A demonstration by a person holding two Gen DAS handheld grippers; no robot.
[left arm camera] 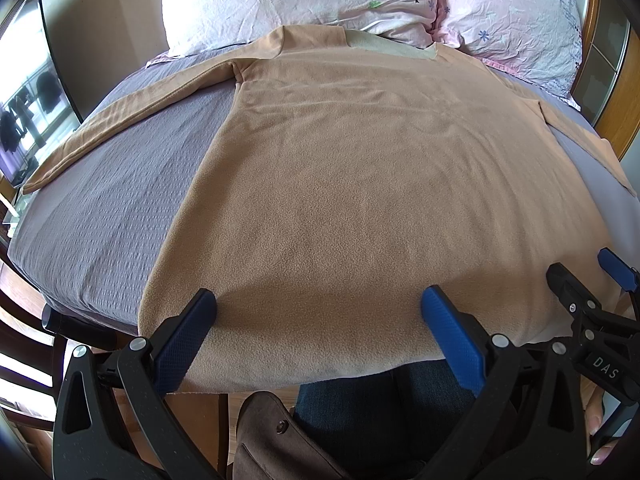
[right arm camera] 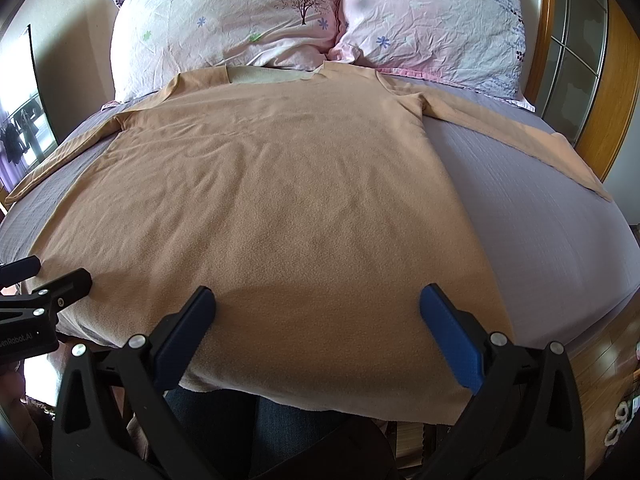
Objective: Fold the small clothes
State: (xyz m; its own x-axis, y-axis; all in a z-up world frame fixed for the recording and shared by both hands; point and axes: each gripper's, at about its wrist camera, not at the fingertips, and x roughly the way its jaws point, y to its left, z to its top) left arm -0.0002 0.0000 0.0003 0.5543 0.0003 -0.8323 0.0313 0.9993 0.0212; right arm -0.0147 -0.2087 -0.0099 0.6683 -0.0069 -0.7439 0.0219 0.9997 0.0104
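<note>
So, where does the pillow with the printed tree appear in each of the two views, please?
Left wrist view: the tree pillow lies at the top centre, behind the tan shirt; its tree print is near the pillow's right edge.
Right wrist view: the tree pillow lies at the top, left of centre.
Shared landmark: the shirt's pale inner collar, just below this pillow in both views.

place: home bedroom | evidence: bed (right arm camera: 560,216) in grey sheet, floral pillows (right arm camera: 224,20), wooden headboard (right arm camera: 544,40)
</note>
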